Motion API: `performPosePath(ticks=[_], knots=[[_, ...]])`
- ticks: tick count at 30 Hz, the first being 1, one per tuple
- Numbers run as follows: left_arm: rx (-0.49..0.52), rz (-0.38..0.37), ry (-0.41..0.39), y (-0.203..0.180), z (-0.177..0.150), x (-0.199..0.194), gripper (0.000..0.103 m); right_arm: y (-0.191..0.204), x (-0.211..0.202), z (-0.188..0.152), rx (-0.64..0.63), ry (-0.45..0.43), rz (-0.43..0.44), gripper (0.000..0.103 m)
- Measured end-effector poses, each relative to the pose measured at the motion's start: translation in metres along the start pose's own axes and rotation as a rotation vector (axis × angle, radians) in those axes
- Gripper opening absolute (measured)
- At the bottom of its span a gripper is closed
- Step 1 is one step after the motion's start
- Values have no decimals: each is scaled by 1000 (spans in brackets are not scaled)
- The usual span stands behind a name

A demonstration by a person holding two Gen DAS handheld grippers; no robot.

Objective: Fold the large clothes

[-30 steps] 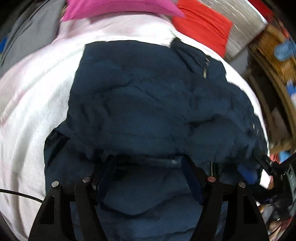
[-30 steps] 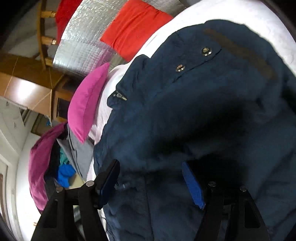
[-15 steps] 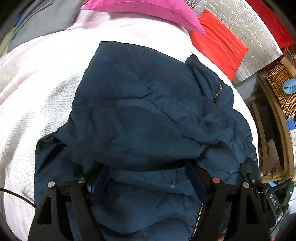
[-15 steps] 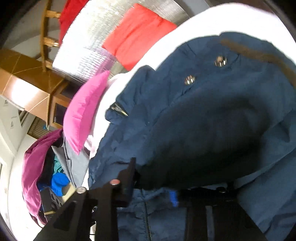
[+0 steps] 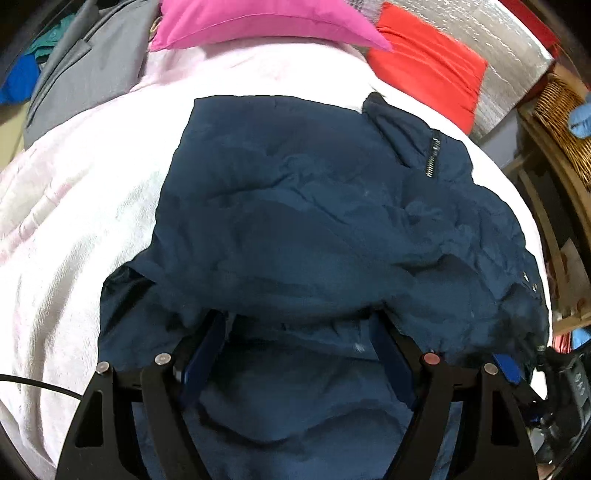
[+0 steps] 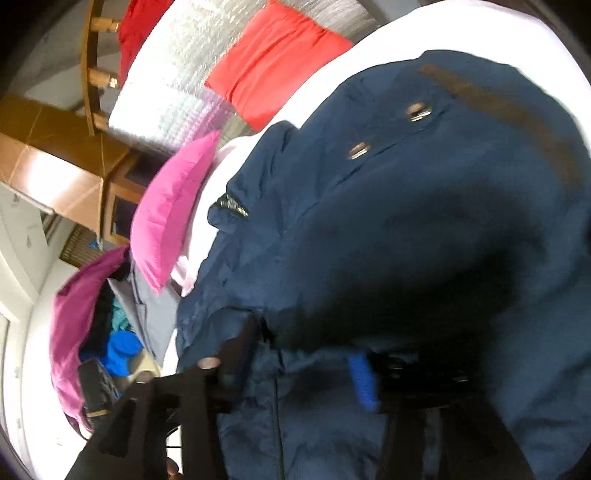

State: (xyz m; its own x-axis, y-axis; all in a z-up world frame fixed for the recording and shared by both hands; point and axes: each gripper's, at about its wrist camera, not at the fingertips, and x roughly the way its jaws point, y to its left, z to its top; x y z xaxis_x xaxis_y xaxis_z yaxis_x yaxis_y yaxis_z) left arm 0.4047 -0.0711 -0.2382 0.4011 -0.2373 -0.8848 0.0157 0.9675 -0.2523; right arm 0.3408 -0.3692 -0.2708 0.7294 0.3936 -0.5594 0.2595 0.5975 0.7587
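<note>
A navy blue jacket [image 5: 314, 221] lies bunched on a white bed cover [image 5: 85, 206], its zipper at the far right. It also fills the right wrist view [image 6: 406, 240], showing metal snaps and a brown strip. My left gripper [image 5: 295, 332] is open, its jaws wide apart, with a fold of the jacket draped over the fingertips. My right gripper [image 6: 306, 354] stands with jaws apart, its fingers partly buried under a jacket fold; the tips are hidden.
A pink pillow [image 5: 266, 22] and a red pillow [image 5: 428, 66] lie at the bed's far end, with a silver quilted panel [image 6: 177, 81] behind. A grey garment [image 5: 85, 70] and a clothes pile [image 6: 92, 325] sit at the left. Wooden shelves with a wicker basket [image 5: 561, 122] stand at the right.
Both grippers moved forward and lifted slightly, carrying the jacket's near edge over onto itself. The right wrist view tilted and its jaws narrowed, then spread a little.
</note>
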Motion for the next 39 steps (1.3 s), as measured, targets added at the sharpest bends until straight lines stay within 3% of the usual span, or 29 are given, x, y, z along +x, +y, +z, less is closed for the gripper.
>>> performPosePath(ticks=[1,3,6,9,12,13,14,15,19,21,23,27,29,30,35,39], knots=[[-14,-31,15,2,-1,-1,80,-7,-12,0,30,-27,5,67],[-66,-87,43,12,-3,-3,80,-16,-27,0,71,-68,0,69],[-153,-124,17,29,-1,-10,80,-43,-49,10,183,-134,-8,73],[-212,-127,-35,45,4,-15,80,-63,-54,22,297,-155,-1,74],[-254,-120,-36,56,10,-4,80,-61,-49,31,296,-169,-24,72],[-271,-119,-34,59,11,0,80,-52,-48,33,259,-187,-47,64],[-279,-115,-33,62,13,4,80,-46,-47,34,217,-199,-78,43],[-279,-109,-36,62,14,6,80,-38,-46,35,166,-206,-119,36],[-231,-62,-56,51,16,8,79,-21,-53,33,37,-262,-185,32],[-187,-20,-34,43,16,17,79,-23,-45,31,-1,-241,-247,32],[-153,9,-40,36,14,17,79,-33,-37,28,22,-195,-251,31],[-122,41,-46,27,12,19,79,-39,-48,26,47,-180,-206,38],[-108,53,-54,22,9,18,79,-40,-57,22,50,-172,-182,58],[-98,60,-58,22,9,16,79,-40,-63,18,49,-176,-169,60],[-52,92,-99,20,-9,-4,79,-34,-105,-9,-10,-197,-148,61],[1,145,-180,26,-29,-34,79,-34,-135,-24,-27,-202,-130,62]])
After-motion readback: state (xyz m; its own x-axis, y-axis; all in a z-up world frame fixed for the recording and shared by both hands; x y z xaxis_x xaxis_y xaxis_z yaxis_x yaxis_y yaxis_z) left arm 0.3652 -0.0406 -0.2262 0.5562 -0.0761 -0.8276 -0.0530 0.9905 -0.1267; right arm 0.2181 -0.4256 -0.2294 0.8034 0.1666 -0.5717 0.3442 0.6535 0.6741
